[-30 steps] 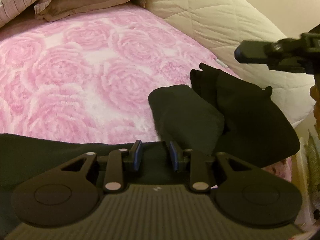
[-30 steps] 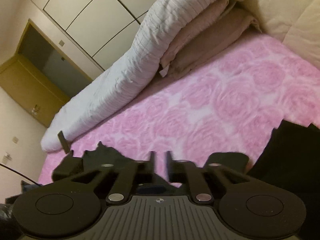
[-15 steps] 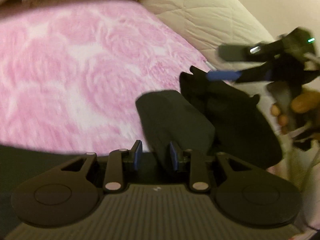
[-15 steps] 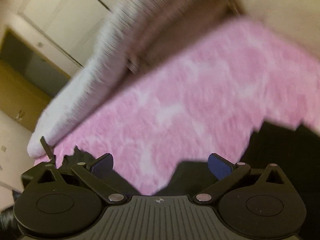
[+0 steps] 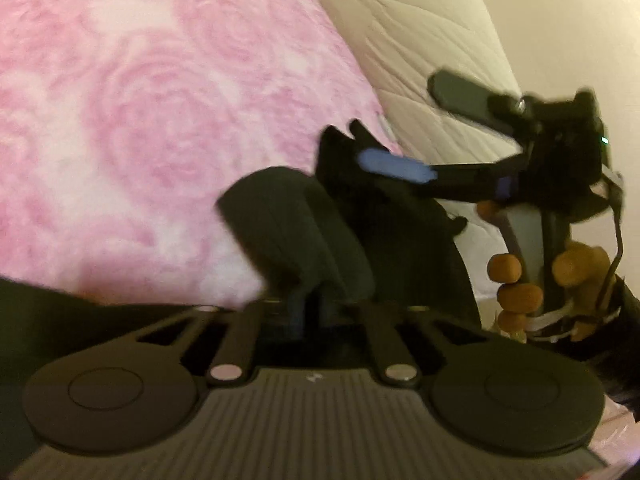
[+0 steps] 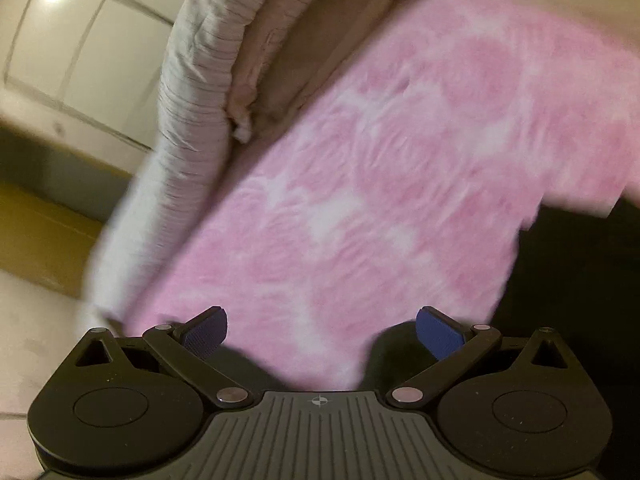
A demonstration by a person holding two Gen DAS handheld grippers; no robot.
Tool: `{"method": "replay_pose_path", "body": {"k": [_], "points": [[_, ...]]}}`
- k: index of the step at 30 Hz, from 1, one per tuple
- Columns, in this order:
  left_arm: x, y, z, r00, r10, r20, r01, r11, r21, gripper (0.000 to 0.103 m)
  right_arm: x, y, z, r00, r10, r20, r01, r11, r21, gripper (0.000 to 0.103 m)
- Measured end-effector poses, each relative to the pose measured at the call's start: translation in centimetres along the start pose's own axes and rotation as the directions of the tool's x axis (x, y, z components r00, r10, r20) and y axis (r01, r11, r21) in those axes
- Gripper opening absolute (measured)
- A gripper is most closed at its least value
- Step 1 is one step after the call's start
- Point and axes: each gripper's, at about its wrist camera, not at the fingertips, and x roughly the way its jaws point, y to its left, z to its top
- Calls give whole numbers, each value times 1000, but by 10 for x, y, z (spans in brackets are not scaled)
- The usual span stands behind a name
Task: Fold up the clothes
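Observation:
A black garment (image 5: 288,220) lies crumpled on the pink rose blanket (image 5: 120,120), one fold rising toward me and a larger dark heap (image 5: 404,232) behind it. My left gripper (image 5: 310,312) sits at the near edge of that fold, its jaws closing with the cloth pinched between the pads. My right gripper (image 5: 416,128) hovers over the heap from the right, held by a person's hand (image 5: 516,292). In the right wrist view the right gripper (image 6: 322,330) stands wide open over the blanket, nothing between its fingers, with black cloth (image 6: 580,280) to its right.
A cream quilted cover (image 5: 420,40) runs along the bed's far right side. Brown pillows (image 6: 288,52) and a striped white duvet (image 6: 192,92) are piled at the head. Wardrobe doors (image 6: 72,40) stand beyond the bed. The pink blanket (image 6: 380,180) stretches wide in between.
My left gripper moved in to the black fold and shut on it. My right gripper opened wide, rolled and sank toward the dark heap.

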Motion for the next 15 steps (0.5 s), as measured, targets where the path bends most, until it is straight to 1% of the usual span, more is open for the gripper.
{"method": "replay_pose_path", "body": {"k": [1, 3, 5, 6, 7, 9, 10, 11, 12, 13, 14, 15], "points": [[-3, -4, 3, 1000, -7, 13, 7, 1000, 10, 0, 1, -5, 1, 999, 35, -8, -34, 999, 42, 103], [-19, -8, 11, 997, -7, 78, 6, 1000, 14, 0, -5, -9, 2, 998, 64, 11, -65, 995, 77, 103], [-50, -13, 23, 984, 21, 179, -25, 999, 21, 0, -15, -10, 5, 996, 74, 46, -78, 993, 92, 103], [-68, -18, 30, 970, 44, 239, -53, 998, 31, 0, -22, -10, 7, 995, 61, 73, -68, 993, 94, 103], [-87, -24, 36, 950, 69, 305, -85, 996, 40, 0, -29, -10, 9, 994, 48, 99, -58, 994, 97, 103], [-119, -41, 47, 897, 117, 425, -160, 985, 67, 0, -44, -15, 10, 986, 32, 163, -57, 987, 147, 103], [-131, -52, 51, 869, 138, 476, -205, 974, 93, 0, -51, -19, 11, 981, 43, 189, -78, 981, 178, 103], [-141, -66, 53, 836, 164, 524, -266, 956, 126, 0, -56, -23, 12, 977, 58, 206, -101, 974, 201, 103], [-144, -81, 53, 811, 176, 557, -314, 936, 161, 0, -61, -26, 14, 977, 58, 205, -103, 971, 216, 103], [-138, -94, 50, 806, 178, 565, -338, 921, 192, 0, -65, -26, 16, 980, 35, 195, -78, 973, 219, 103], [-128, -106, 47, 807, 179, 562, -357, 907, 223, 1, -69, -25, 18, 981, -4, 196, -38, 977, 208, 103], [-114, -116, 43, 821, 172, 545, -359, 897, 257, 3, -73, -24, 18, 977, -41, 209, 1, 983, 185, 103]]}}
